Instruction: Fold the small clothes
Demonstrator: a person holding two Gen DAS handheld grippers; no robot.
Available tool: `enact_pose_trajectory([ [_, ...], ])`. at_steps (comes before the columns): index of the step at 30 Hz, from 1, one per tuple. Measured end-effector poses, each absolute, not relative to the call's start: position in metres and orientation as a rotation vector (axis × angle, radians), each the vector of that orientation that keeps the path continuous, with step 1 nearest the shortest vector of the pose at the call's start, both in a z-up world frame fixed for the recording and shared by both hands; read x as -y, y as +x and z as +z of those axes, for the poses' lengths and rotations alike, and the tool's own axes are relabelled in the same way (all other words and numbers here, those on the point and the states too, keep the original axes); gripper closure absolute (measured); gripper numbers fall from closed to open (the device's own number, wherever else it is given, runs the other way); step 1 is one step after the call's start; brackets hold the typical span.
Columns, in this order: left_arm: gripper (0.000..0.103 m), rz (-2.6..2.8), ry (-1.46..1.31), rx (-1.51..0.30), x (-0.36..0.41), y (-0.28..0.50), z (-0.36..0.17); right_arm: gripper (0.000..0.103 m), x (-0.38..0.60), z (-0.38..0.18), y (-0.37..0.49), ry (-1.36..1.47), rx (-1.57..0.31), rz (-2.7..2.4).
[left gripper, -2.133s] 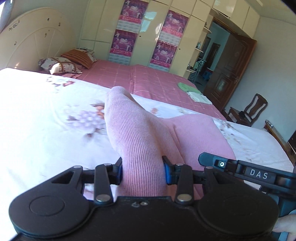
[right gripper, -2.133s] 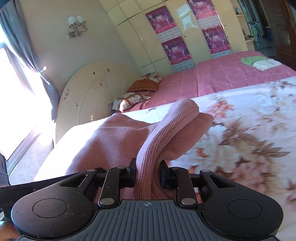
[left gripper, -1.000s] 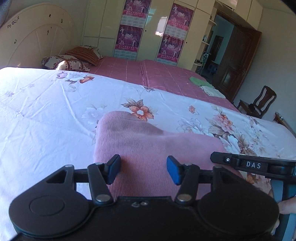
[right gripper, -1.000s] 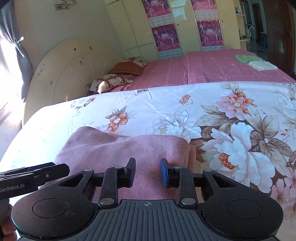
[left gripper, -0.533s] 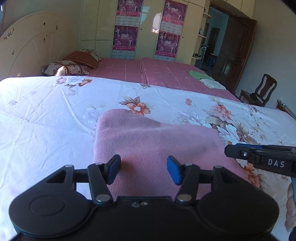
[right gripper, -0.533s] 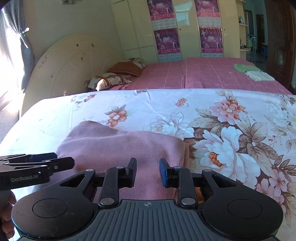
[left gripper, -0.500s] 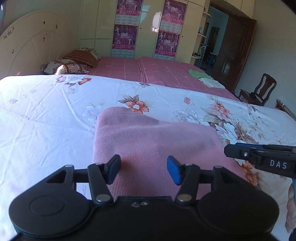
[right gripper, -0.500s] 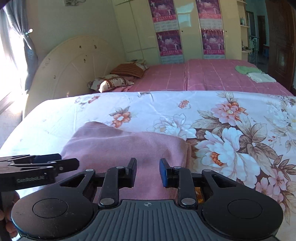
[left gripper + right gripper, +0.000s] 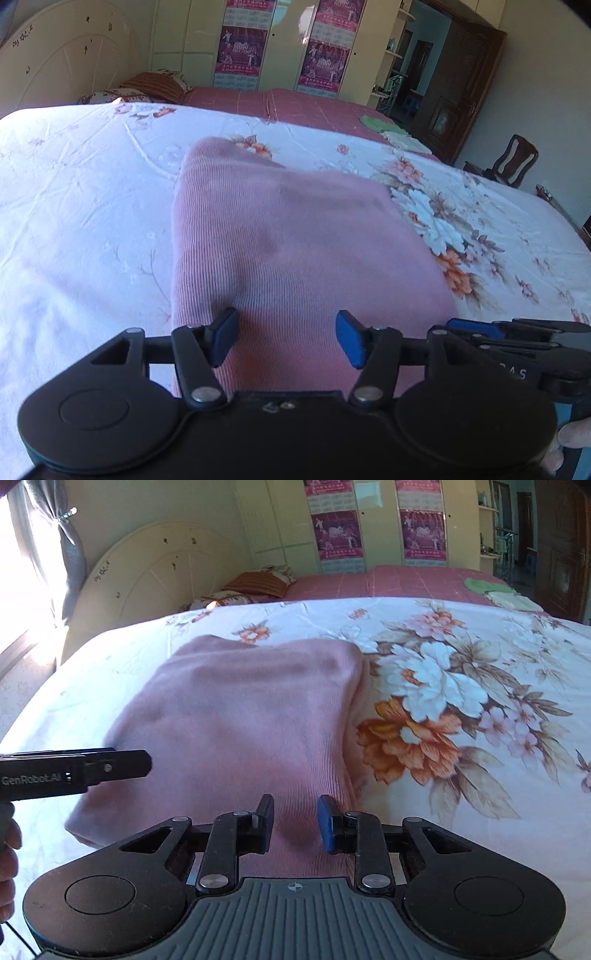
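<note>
Both parted, empty: left gripper (image 9: 287,341), right gripper (image 9: 294,823) over folded pink garment's (image 9: 295,240) near edge.

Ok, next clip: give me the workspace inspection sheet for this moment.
Surface: floral bedsheet over the bed, lightly creased.
Job's things: pink knit garment lying folded flat on the sheet.
Clutter: green and white folded cloths on the far pink bedspread; pillows by the headboard.
Grippers: left hand-held gripper open over the garment; right hand-held gripper open, empty.
Cables: nothing seen.
Surroundings: wardrobe with posters, wooden chair, curtain.
</note>
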State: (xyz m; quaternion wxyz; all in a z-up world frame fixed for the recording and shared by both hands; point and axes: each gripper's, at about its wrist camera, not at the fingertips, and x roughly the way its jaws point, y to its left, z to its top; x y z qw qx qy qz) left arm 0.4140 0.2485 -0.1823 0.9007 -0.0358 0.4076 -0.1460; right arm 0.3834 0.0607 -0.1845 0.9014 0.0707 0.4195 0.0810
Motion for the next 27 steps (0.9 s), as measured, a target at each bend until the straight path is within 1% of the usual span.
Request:
enact_pose_trajectory([
  [1, 0.046, -0.297, -0.081, -0.845, -0.249, 0.415, -0.187, 0.092, -0.060, -0.189, 0.383, 0.125, -0.860, 0.150],
  [2, 0.046, -0.295, -0.076, -0.839, -0.248, 0.415, -0.190, 0.103, -0.058, -0.193, 0.384, 0.136, -0.861, 0.134],
  [4, 0.046, -0.298, -0.039, -0.828, -0.245, 0.412, -0.192, 0.103, -0.048, -0.195, 0.385, 0.216, -0.866, 0.128],
  [7, 0.044, -0.303, 0.001, -0.824, -0.241, 0.403, -0.191, 0.103, -0.049, -0.193, 0.382, 0.211, -0.872, 0.125],
  [10, 0.038, -0.303, 0.011, -0.817, -0.240, 0.396, -0.192, 0.103, -0.059, -0.192, 0.377, 0.172, -0.877, 0.123],
  [12, 0.038, -0.290, 0.034, -0.817, -0.236, 0.395, -0.195, 0.103, -0.059, -0.192, 0.378, 0.183, -0.881, 0.119],
  [14, 0.032, -0.278, 0.030, -0.817, -0.234, 0.394, -0.193, 0.103, -0.059, -0.188, 0.380, 0.195, -0.895, 0.121],
  [15, 0.030, -0.272, 0.021, -0.819, -0.234, 0.392, -0.192, 0.100, -0.059, -0.185, 0.378, 0.201, -0.895, 0.130],
  [16, 0.023, -0.266, 0.008, -0.820, -0.233, 0.391, -0.191, 0.088, -0.058, -0.181, 0.376, 0.211, -0.890, 0.143],
  [17, 0.015, -0.258, 0.001, -0.820, -0.231, 0.389, -0.189, 0.072, -0.058, -0.176, 0.372, 0.225, -0.879, 0.159],
  [18, 0.011, -0.243, 0.003, -0.825, -0.229, 0.387, -0.187, 0.069, -0.058, -0.171, 0.368, 0.229, -0.862, 0.161],
  [19, 0.006, -0.225, 0.004, -0.835, -0.228, 0.385, -0.185, 0.068, -0.058, -0.165, 0.363, 0.229, -0.839, 0.157],
  [23, 0.005, -0.162, -0.010, -0.909, -0.226, 0.377, -0.178, 0.067, -0.045, -0.142, 0.340, 0.275, -0.789, 0.151],
  [27, 0.005, -0.076, -0.049, -0.907, -0.227, 0.348, -0.157, 0.065, -0.029, -0.120, 0.305, 0.308, -0.763, 0.163],
])
